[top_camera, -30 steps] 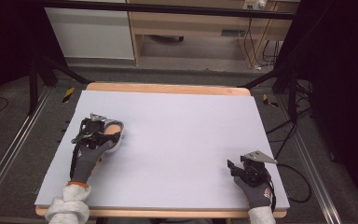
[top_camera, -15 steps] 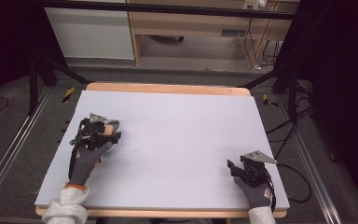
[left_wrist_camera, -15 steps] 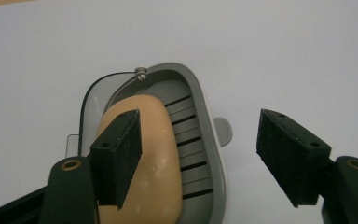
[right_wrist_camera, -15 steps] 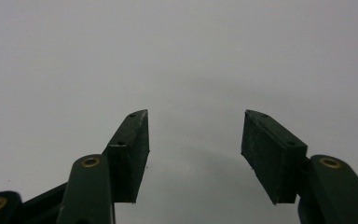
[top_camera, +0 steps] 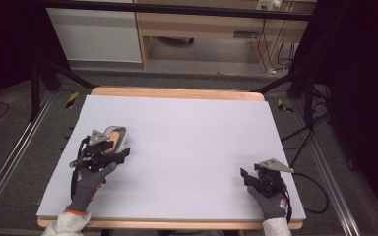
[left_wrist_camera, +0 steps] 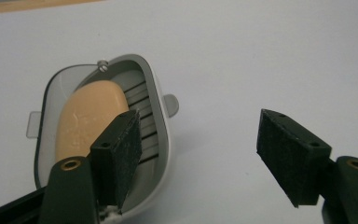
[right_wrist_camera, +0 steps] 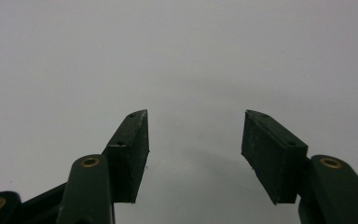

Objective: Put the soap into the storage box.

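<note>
The left tool (left_wrist_camera: 198, 154) hung with its jaws spread, one jaw over the near rim of the grey soap dish (left_wrist_camera: 156, 112) and the other out over bare bench (top_camera: 202, 142), probably lined up to take the dish by its wall. The peach soap bar (left_wrist_camera: 86, 116) lay inside the dish, just ahead of that jaw. The right tool (right_wrist_camera: 193, 156), also spread and holding nothing, sat low over the bench well apart from the dish, seemingly kept clear.

Grey gloves with orange cuffs, pale sleeves — each black gripper (top_camera: 112, 158) has 2 screw-holed jaws, brass pivots.
</note>
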{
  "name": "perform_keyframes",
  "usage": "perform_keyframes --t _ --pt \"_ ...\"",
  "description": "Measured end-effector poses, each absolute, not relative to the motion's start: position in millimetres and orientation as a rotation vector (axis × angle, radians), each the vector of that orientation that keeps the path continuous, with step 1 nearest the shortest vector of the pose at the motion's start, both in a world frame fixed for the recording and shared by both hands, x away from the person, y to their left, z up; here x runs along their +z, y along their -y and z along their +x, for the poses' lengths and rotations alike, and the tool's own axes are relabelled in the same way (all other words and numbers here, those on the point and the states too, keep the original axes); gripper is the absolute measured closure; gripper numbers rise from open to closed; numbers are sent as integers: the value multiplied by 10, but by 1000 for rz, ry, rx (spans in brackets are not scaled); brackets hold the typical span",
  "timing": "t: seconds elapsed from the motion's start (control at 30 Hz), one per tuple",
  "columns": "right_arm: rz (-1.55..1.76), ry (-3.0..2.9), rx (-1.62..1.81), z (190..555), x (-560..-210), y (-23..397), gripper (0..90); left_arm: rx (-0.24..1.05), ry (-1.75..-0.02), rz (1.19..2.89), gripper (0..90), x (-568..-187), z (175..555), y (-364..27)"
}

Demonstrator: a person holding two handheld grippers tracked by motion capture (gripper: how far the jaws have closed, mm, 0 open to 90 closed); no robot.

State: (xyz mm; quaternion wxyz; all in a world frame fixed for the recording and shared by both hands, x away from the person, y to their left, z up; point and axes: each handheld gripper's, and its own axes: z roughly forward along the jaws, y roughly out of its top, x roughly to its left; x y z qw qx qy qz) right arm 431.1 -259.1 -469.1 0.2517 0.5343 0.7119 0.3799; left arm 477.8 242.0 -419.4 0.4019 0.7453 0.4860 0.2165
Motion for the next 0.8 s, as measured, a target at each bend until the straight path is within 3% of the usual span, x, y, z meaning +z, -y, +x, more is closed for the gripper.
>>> perform_keyframes --t 0.8 --pt "1480 -1922 1014 4284 -4730 2657 399 647 -1280 1859 262 -4527 4251 -2818"
